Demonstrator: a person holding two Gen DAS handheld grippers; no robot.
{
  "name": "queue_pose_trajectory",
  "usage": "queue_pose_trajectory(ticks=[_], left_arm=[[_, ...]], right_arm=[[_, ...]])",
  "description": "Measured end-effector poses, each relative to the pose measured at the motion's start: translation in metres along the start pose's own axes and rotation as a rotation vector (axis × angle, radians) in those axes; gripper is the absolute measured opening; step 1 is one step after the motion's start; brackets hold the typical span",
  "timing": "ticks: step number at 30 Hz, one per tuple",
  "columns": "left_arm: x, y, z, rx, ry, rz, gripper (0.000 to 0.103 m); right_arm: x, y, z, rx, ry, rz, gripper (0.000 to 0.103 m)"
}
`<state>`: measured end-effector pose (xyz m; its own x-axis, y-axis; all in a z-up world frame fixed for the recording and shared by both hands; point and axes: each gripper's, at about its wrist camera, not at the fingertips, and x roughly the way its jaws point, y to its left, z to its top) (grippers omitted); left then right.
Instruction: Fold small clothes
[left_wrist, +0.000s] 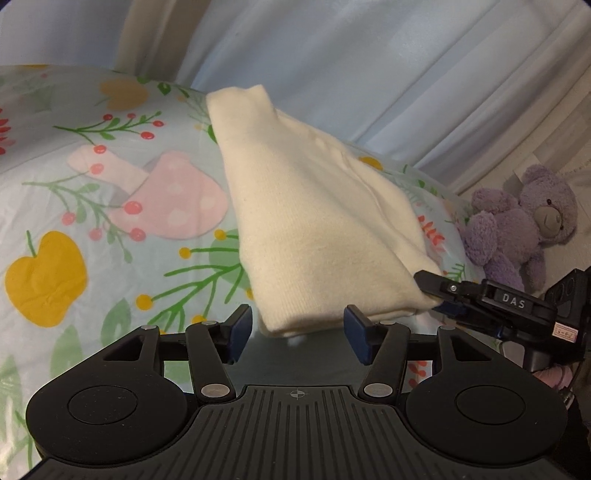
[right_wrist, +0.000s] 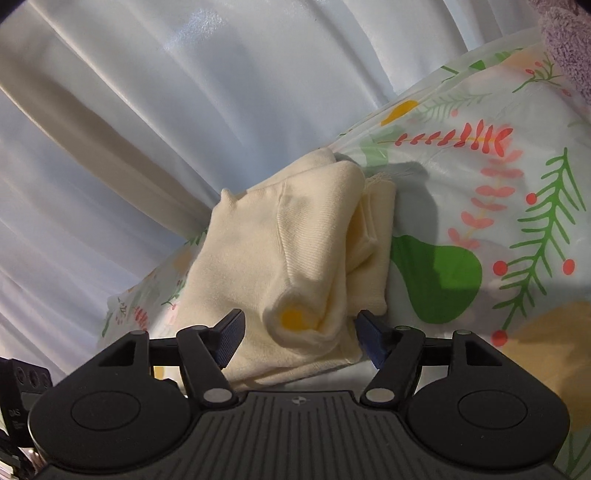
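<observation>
Pale curtains (left_wrist: 369, 74) hang in folds behind a bed whose sheet (left_wrist: 74, 184) is printed with mushrooms, yellow apples, red berries and green sprigs. On that sheet lies the garment (left_wrist: 314, 221), a cream knit piece folded into a long, thick bundle.

In the left wrist view the bundle runs from 11 o'clock down to the centre, its near folded end just beyond the left gripper (left_wrist: 298, 334). That gripper's blue-padded fingers (left_wrist: 242, 332) stand apart, one on each side of the near end, not pressing the cloth. At 3 o'clock the right gripper (left_wrist: 437, 295) reaches in from the side, its black finger tip touching the bundle's lower right corner. Behind it, at 2 o'clock, a purple bear (left_wrist: 521, 221) sits at the edge of the bed.

In the right wrist view the garment (right_wrist: 258, 251) shows stacked layers, with a rolled tube opening facing the camera and the sheet's yellow print visible through it. The right gripper (right_wrist: 299, 338) has its fingers spread wide, the cloth's near end lying between them; the right pad (right_wrist: 369, 339) is against the folded edge. The sheet (right_wrist: 480, 184) fills the frame from 1 to 4 o'clock, the curtains (right_wrist: 147, 110) the upper left. A strip of purple plush (right_wrist: 565, 48) shows at 1 o'clock.
</observation>
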<state>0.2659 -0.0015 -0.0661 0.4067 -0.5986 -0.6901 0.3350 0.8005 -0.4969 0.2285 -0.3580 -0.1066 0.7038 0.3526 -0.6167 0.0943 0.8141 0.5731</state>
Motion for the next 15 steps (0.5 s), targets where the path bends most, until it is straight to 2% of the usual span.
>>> queue_pose_trajectory(ticks=[2,4,5,6,8,9,11,13,15], left_arm=[[0.0,-0.001,0.002,0.014,-0.003,0.002,0.06],[-0.003,-0.001,0.006,0.025,-0.016,0.006,0.06],[-0.005,0.0,0.008,0.027,-0.024,0.007,0.06],[-0.006,0.002,0.011,0.024,-0.031,0.005,0.061],[-0.005,0.006,0.017,0.01,-0.036,-0.002,0.061],[-0.004,0.008,0.02,0.003,-0.034,-0.009,0.061],[-0.001,0.011,0.023,-0.008,-0.024,-0.01,0.062],[0.003,0.013,0.025,-0.007,-0.009,0.001,0.062],[0.004,0.013,0.027,0.006,-0.004,0.006,0.064]], right_arm=[[0.003,0.001,-0.004,0.006,-0.009,-0.015,0.026],[-0.002,0.005,-0.004,0.015,-0.034,0.004,0.021],[-0.005,0.002,-0.004,0.072,-0.045,0.059,0.019],[-0.006,-0.009,-0.004,0.185,-0.047,0.163,0.017],[-0.003,-0.03,-0.01,0.35,-0.053,0.299,0.016],[0.001,-0.037,-0.012,0.359,-0.042,0.278,0.016],[0.01,-0.035,-0.015,0.212,0.001,0.096,0.017],[0.007,-0.031,-0.015,0.173,0.004,0.093,0.016],[0.001,-0.025,-0.01,0.148,0.01,0.083,0.025]])
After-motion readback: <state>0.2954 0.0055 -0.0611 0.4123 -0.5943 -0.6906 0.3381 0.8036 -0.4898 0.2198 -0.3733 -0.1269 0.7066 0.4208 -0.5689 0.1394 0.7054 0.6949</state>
